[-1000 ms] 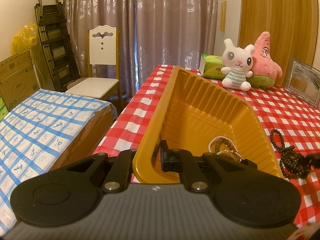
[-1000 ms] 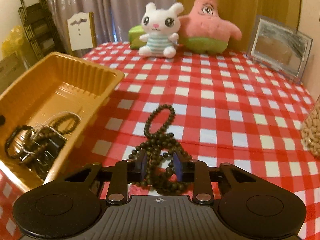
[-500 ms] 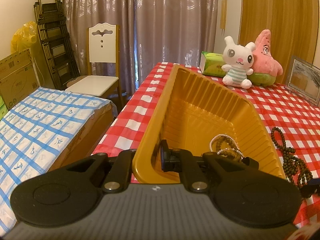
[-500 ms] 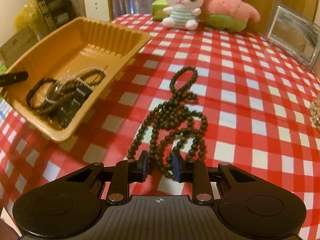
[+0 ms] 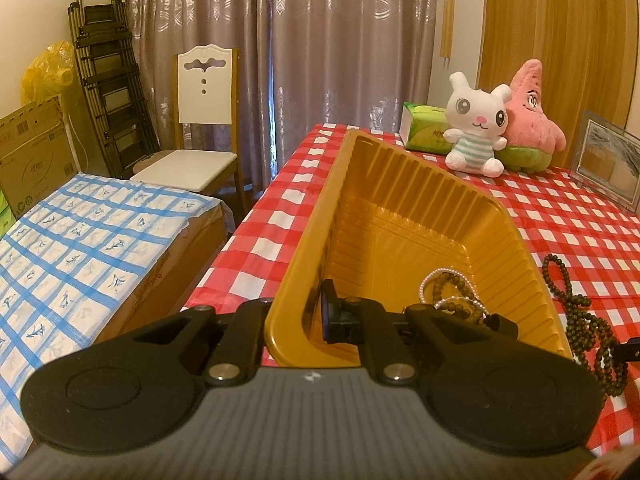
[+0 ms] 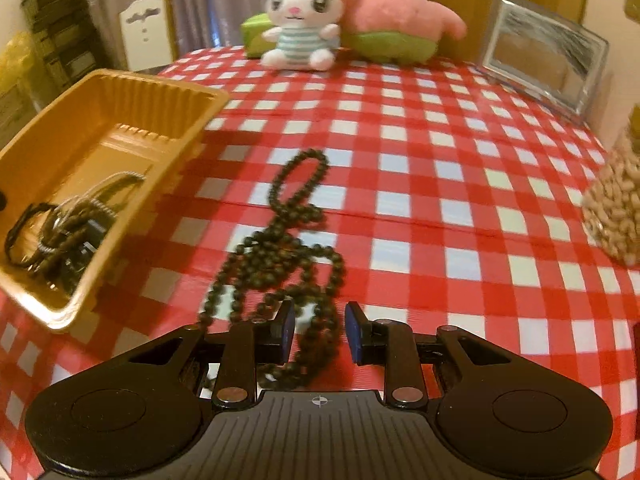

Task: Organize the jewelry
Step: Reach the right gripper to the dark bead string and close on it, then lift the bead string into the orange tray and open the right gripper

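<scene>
An orange plastic tray (image 5: pixel 404 184) sits on the red checked tablecloth and holds a tangle of bead bracelets (image 5: pixel 452 296); the tray also shows in the right wrist view (image 6: pixel 120 92). My left gripper (image 5: pixel 304 316) is shut on the tray's near left rim. A long dark bead necklace (image 6: pixel 280 236) lies on the cloth right of the tray; it also shows in the left wrist view (image 5: pixel 576 312). My right gripper (image 6: pixel 318 330) is open, low over the necklace's near end, with strands between its fingers.
A white bunny plush (image 6: pixel 300 28), a pink star plush (image 6: pixel 400 12) and a green tissue pack (image 5: pixel 424 130) stand at the table's far side. A picture frame (image 6: pixel 540 52) is at far right. A jar of beans (image 6: pixel 616 200) is on the right. A chair (image 5: pixel 200 136) stands beyond the table's left edge.
My right gripper has opened wider and moved forward and lower over the necklace's near end. The left gripper stays clamped on the tray rim; its view has barely shifted.
</scene>
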`<state>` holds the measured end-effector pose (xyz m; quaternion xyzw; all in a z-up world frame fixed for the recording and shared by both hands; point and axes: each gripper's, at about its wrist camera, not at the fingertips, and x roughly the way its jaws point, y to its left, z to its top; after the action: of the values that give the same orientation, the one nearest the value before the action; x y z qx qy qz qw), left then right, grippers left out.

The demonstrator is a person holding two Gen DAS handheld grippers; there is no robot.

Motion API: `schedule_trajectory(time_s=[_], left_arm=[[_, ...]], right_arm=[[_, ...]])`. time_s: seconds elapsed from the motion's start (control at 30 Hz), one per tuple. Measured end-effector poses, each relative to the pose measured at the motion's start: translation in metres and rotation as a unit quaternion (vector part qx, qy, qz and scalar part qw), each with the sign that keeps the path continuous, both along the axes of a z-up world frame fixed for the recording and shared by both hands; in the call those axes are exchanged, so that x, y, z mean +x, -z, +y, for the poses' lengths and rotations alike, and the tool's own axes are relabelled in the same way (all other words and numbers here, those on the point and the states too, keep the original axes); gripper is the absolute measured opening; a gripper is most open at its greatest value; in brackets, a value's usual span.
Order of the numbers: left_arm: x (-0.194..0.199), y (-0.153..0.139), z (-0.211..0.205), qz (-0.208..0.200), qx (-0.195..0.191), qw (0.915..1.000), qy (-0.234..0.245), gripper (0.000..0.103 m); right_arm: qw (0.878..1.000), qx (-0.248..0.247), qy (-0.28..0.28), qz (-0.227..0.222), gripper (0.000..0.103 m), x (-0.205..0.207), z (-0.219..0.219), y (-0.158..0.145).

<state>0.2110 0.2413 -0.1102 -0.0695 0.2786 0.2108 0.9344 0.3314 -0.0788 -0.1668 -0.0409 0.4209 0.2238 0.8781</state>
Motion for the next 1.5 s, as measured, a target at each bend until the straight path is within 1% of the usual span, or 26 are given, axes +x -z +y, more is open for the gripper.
schedule_trajectory(time_s=[0.07,0.13,0.17,0.2,0.27,0.33,0.43,0.67,1.1,1.27,1.5], left_arm=[[0.0,0.0,0.0,0.001,0.001,1.0,0.001,0.009],[0.0,0.0,0.0,0.001,0.002,1.0,0.002,0.009],[0.001,0.0,0.0,0.001,0.002,1.0,0.002,0.009],[0.0,0.0,0.0,0.001,0.002,1.0,0.002,0.009],[0.0,0.0,0.0,0.001,0.002,1.0,0.002,0.009],[0.001,0.0,0.0,0.001,0.002,1.0,0.002,0.009],[0.001,0.0,0.0,0.001,0.002,1.0,0.001,0.009],[0.001,0.0,0.0,0.001,0.003,1.0,0.002,0.009],[0.002,-0.002,0.0,0.0,0.005,1.0,0.001,0.009],[0.002,-0.003,0.0,0.0,0.004,1.0,0.001,0.009],[0.004,-0.006,-0.001,0.001,0.004,1.0,0.0,0.009]], right_arm=[[1.0,0.003,-0.004,0.007,0.028,0.003,-0.001,0.004],[1.0,0.006,-0.01,0.002,0.028,0.003,-0.001,0.005],[1.0,0.004,-0.012,-0.001,0.021,0.003,-0.001,0.005],[1.0,0.002,-0.014,-0.001,0.007,0.002,-0.001,0.005],[1.0,0.012,-0.011,0.005,0.007,0.002,-0.003,0.004],[1.0,0.024,-0.006,0.002,0.007,-0.001,-0.007,-0.002],[0.999,0.042,-0.003,-0.001,0.007,-0.004,-0.011,-0.017],[0.998,0.064,-0.001,-0.016,0.007,-0.006,-0.01,-0.048],[0.994,0.101,-0.018,-0.035,0.007,-0.012,0.0,-0.078],[0.99,0.133,-0.033,-0.031,0.007,-0.018,0.017,-0.091],[0.98,0.184,-0.076,-0.016,0.007,-0.023,0.068,-0.105]])
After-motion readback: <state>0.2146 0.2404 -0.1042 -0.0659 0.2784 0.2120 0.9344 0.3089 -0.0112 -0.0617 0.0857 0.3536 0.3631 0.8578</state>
